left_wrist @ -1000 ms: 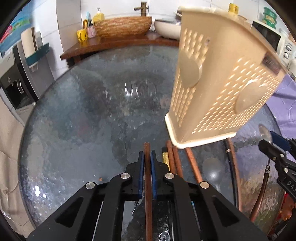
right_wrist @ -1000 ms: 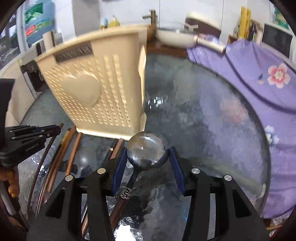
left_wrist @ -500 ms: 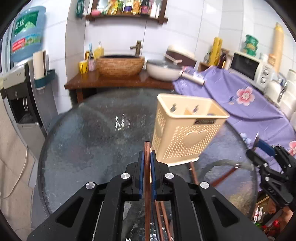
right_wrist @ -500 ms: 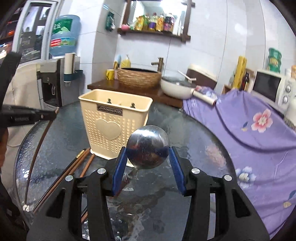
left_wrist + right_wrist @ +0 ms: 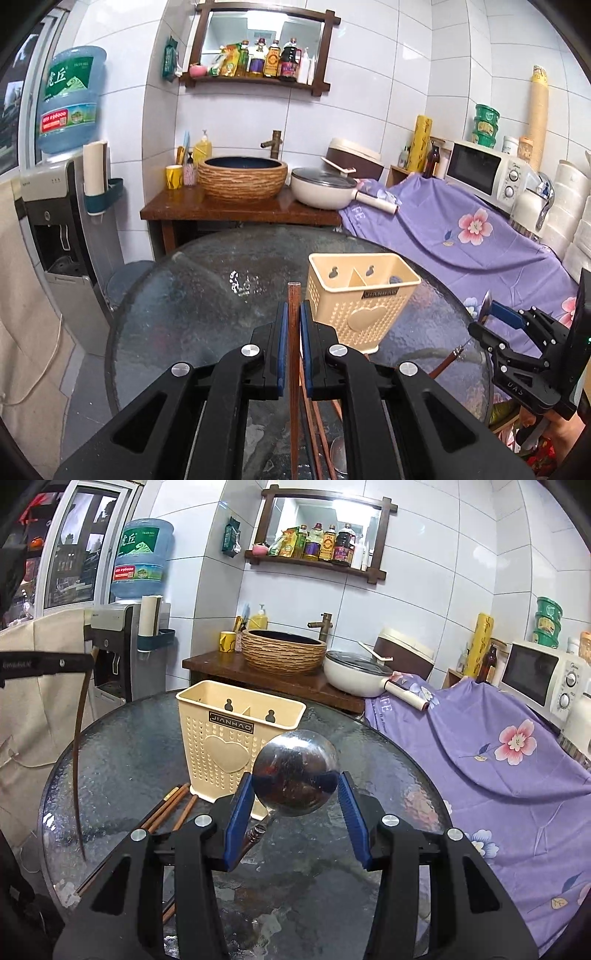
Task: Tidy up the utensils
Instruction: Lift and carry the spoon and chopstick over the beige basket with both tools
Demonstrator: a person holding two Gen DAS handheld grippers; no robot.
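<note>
cream plastic, perforated with a raised heart on its front, the utensil holder [image 5: 231, 749] stands upright on the round glass table [image 5: 369, 904], a divider splitting it into two compartments. something bluish-grey shows in the bottom of the right-hand compartment in the left wrist view, too small to identify.

the left gripper [image 5: 291, 325] is clenched on a single brown wooden chopstick [image 5: 293, 369]; its blue pads press on the stick from both sides, and the stick's blunt tip pokes up just past them, appearing just left of the holder. in the right wrist view this chopstick hangs down from the left gripper at the left edge of the frame, its lower end over the table's left side.

the right gripper [image 5: 295, 797] grasps a metal spoon [image 5: 295, 771] by the bowl: the rounded shiny bowl sits between the two blue pads, touching both, and the dark handle slants down and left beneath the fingers. the bowl overlaps the holder's lower right corner in that view. seen from the left wrist camera, the right gripper is off to the right of the holder, with the spoon handle angling down toward the table.

several more wooden chopsticks [image 5: 173, 806] lie loose on the glass just in front of the holder's base, on its left side, close together and roughly parallel.
</note>
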